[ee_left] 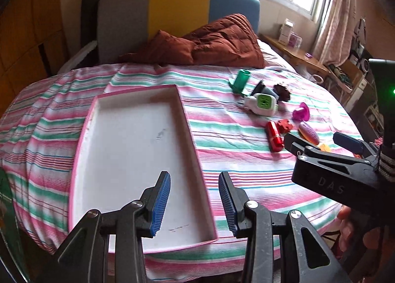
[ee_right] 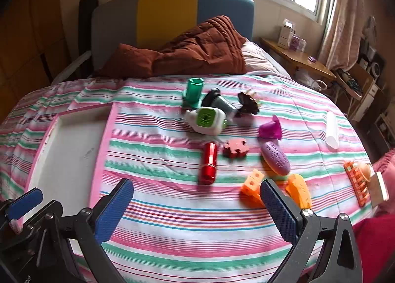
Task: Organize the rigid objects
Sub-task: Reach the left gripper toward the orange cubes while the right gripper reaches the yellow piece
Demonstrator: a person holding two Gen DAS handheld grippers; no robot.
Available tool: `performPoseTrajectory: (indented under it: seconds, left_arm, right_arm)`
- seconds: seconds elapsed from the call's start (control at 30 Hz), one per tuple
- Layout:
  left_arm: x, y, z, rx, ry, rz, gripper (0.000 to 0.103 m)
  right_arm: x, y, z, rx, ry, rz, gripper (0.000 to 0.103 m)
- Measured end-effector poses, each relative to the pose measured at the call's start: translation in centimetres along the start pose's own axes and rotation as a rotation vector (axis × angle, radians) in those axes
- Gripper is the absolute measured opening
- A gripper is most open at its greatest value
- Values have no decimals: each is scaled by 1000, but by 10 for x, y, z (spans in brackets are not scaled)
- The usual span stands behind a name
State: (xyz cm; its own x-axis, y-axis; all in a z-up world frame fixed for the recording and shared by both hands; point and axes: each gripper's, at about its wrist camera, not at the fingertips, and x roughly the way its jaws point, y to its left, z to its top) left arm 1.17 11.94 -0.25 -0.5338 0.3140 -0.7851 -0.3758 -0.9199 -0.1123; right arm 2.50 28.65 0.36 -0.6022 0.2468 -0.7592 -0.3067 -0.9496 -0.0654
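A shallow white tray with a pink rim (ee_left: pixel 128 140) lies on the striped bed. My left gripper (ee_left: pixel 195 200) hovers over its near right wall, open, with nothing pressed between the blue pads. To the right lie several small objects: a red cylinder (ee_right: pixel 209 163), a red puzzle piece (ee_right: pixel 235 148), a purple oval (ee_right: pixel 275 158), orange blocks (ee_right: pixel 251 184), a magenta cup (ee_right: pixel 270 130), a white and green device (ee_right: pixel 207 120) and a green cup (ee_right: pixel 193 90). My right gripper (ee_right: pixel 197 209) is wide open above the sheet, just short of the red cylinder (ee_left: pixel 274 136), and holds nothing.
A brown quilt (ee_right: pixel 197 48) is heaped at the headboard. A white tube (ee_right: pixel 332 130) and an orange grid piece (ee_right: pixel 356 181) lie near the bed's right edge. A wooden side table (ee_right: pixel 298 59) stands beyond, under the window. A person's hand (ee_left: pixel 345 223) grips the right tool.
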Motion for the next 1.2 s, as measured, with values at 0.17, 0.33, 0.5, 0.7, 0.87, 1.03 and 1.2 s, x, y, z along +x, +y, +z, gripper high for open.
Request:
performPoseTrajectory:
  seconds: [0.17,0.33,0.5,0.7,0.87,1.03,1.2]
  left_arm:
    - [1,-19,-1,25,2,-74,41]
    - [5,-39,1,72,3,-110,41]
    - [9,-57,-4,133,-3,-123,41]
    - [24,-65,-10,131,69,-155,41]
    - [35,-69,-16,98,129,-190,41]
    - [37,-79,-24,135,133,-204,41]
    - [44,-86,-21,126,162,-274,41]
  right_arm:
    - [8,-28,-5,32,25,-33,103]
    - [12,-56,-9,41,41,-86,103]
    - [14,-80,-9,31,47,-100,103]
    - [21,-121,-6,5,50,-82,103]
    - [38,-178,0,84,58,-45,102]
    - [60,-212,-11,102,59,-37,77]
    - [76,-208,-22,95,109,81,77]
